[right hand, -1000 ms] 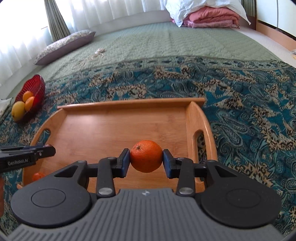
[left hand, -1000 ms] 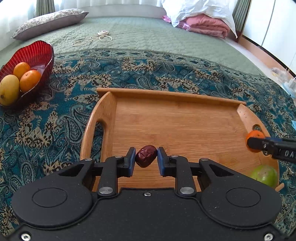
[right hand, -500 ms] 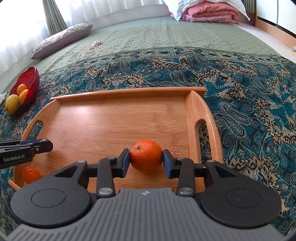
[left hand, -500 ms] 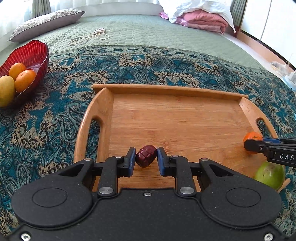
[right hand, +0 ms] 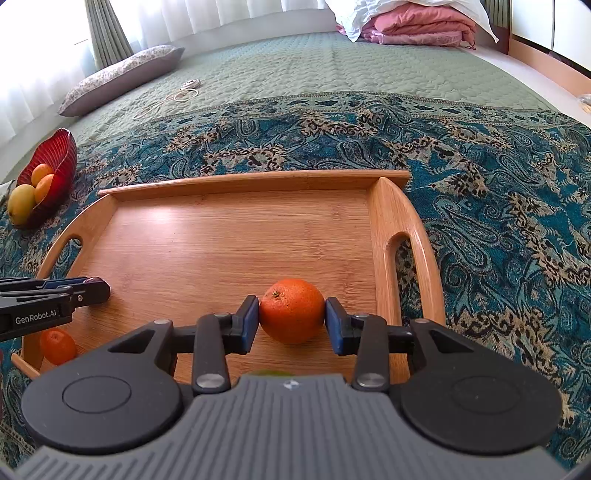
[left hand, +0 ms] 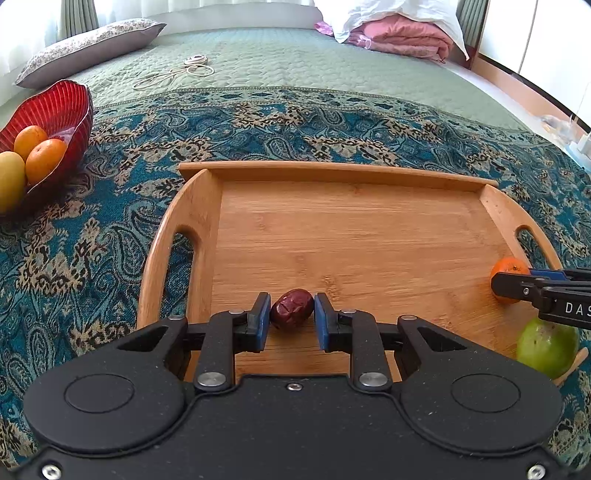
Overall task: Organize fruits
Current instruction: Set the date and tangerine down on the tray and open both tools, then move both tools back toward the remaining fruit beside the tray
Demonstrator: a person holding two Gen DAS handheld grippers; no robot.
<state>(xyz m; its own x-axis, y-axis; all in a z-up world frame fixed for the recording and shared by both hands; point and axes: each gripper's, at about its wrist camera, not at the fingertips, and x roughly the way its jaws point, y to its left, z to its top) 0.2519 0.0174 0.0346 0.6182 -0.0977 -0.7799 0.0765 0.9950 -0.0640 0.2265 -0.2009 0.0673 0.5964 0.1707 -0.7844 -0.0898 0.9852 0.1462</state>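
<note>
A wooden tray (left hand: 354,236) (right hand: 229,236) lies on a patterned blue cloth. My left gripper (left hand: 291,321) is shut on a dark red date (left hand: 292,308), low over the tray's near left part. My right gripper (right hand: 291,321) is shut on an orange (right hand: 292,310) near the tray's right handle; it shows in the left wrist view (left hand: 508,271) too. A green fruit (left hand: 546,347) and a small orange fruit (right hand: 57,345) lie at the tray's near edge.
A red glass bowl (left hand: 62,107) (right hand: 59,155) with two oranges and a yellow fruit stands left of the tray. A white cable (left hand: 177,74), a pillow (left hand: 88,48) and folded bedding (left hand: 399,33) lie farther back on the green quilt.
Both grippers have come down and forward over the tray with their fruits still held. The tray now looks larger and closer in both views.
</note>
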